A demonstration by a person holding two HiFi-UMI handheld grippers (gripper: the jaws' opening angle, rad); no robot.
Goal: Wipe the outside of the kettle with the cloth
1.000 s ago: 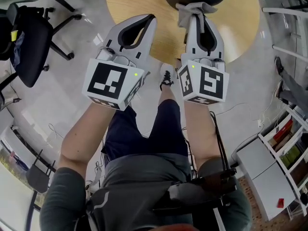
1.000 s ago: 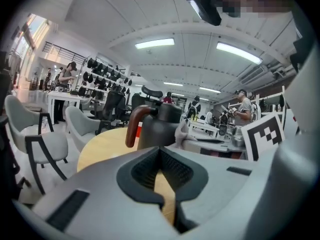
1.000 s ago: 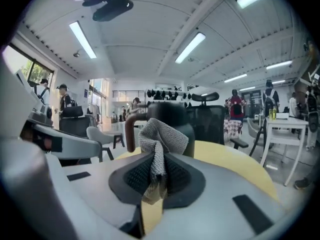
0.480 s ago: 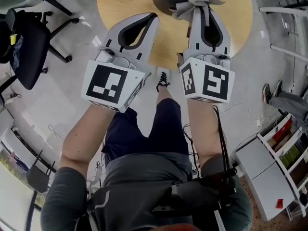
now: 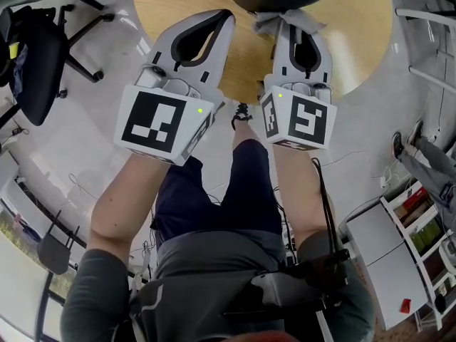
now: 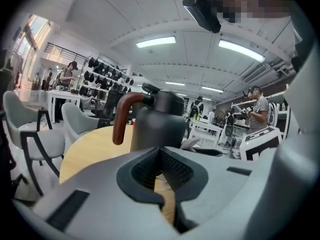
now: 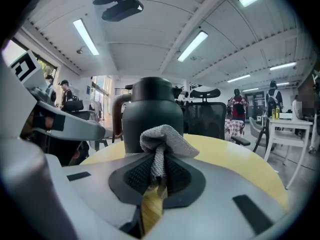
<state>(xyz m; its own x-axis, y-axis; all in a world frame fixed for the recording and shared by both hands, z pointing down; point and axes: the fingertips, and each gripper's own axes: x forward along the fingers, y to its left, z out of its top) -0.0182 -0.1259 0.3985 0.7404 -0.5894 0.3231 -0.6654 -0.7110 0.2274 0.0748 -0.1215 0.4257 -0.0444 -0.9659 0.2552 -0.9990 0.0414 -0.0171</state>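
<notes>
The right gripper point(image 5: 298, 26) has its jaws closed on the cloth point(image 7: 165, 136). A grey knitted bunch of it sticks out past the jaw tips, and a thin strip of it runs down between the black pads. The bunch lies directly in front of the lower side of the kettle point(image 7: 152, 115); whether it really presses on the kettle wall cannot be told.

The left gripper point(image 5: 222, 18) has its jaws closed together with nothing between them. It hovers over the table point(image 5: 167, 6) just left of the right gripper, and its tips point toward the kettle without touching it.

The kettle is dark grey with a brown curved handle point(image 6: 121, 116) on its left side. It stands upright on the round wooden table, at the upper edge of the head view. A black office chair point(image 5: 34, 55) stands on the floor, well apart to the left.
</notes>
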